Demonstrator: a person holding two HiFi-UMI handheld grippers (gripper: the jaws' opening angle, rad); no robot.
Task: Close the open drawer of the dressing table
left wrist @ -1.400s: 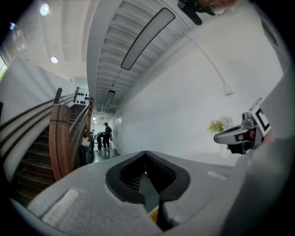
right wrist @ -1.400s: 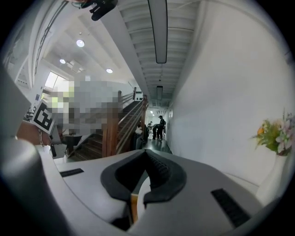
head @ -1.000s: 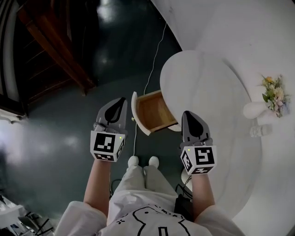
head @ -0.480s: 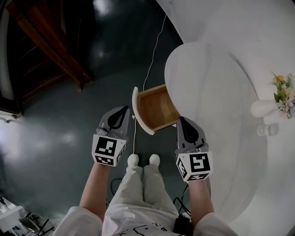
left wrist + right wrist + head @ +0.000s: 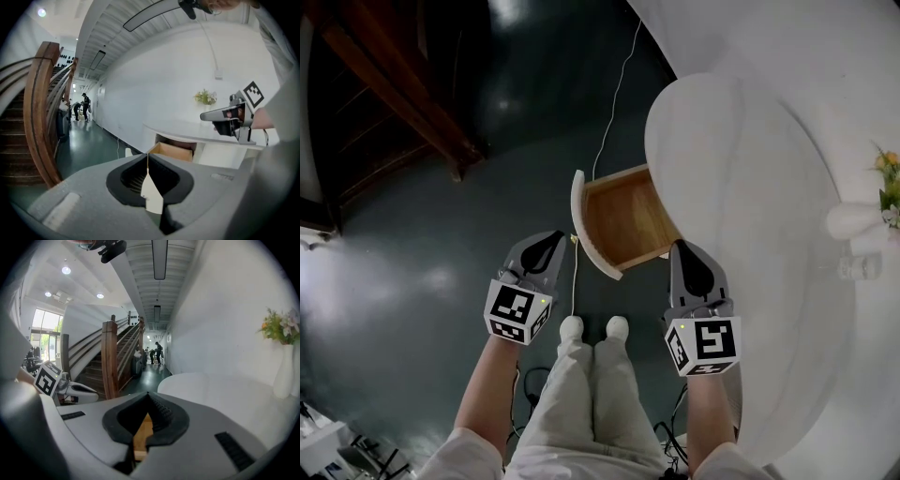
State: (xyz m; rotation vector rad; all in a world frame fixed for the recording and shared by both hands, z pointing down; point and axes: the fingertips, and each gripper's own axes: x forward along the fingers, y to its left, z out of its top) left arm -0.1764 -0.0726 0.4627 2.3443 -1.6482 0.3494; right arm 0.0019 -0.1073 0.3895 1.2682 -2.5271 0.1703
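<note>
Seen from above, the person's pale trousers and two white shoe tips (image 5: 592, 328) are nearest, with a bare forearm reaching forward on each side. The left hand-held gripper (image 5: 551, 238) has its jaws closed together with nothing between them; in its own view the tips meet in a thin line. The right hand-held gripper (image 5: 683, 247) is likewise closed at the tips and empty, and wood shows through the small gap behind its tips. The drawer (image 5: 623, 220) lies between and just beyond the two grippers. It is open, pulled out from under the rounded edge of the dressing table, showing a bare wooden inside and a curved white front facing the floor. The left gripper's tip is just beside the near end of that white front, and the right gripper's tip is just beside the drawer's near side wall; whether either touches cannot be told. The table's white surface (image 5: 741, 178) spreads to the right, carrying a white vase (image 5: 853, 220) with flowers (image 5: 889, 183) at its far right edge. A thin white cable (image 5: 614, 103) runs across the dark green floor (image 5: 412, 281). Farther left stands a dark wooden staircase (image 5: 394, 94), and people (image 5: 156, 352) stand far down the corridor.
</note>
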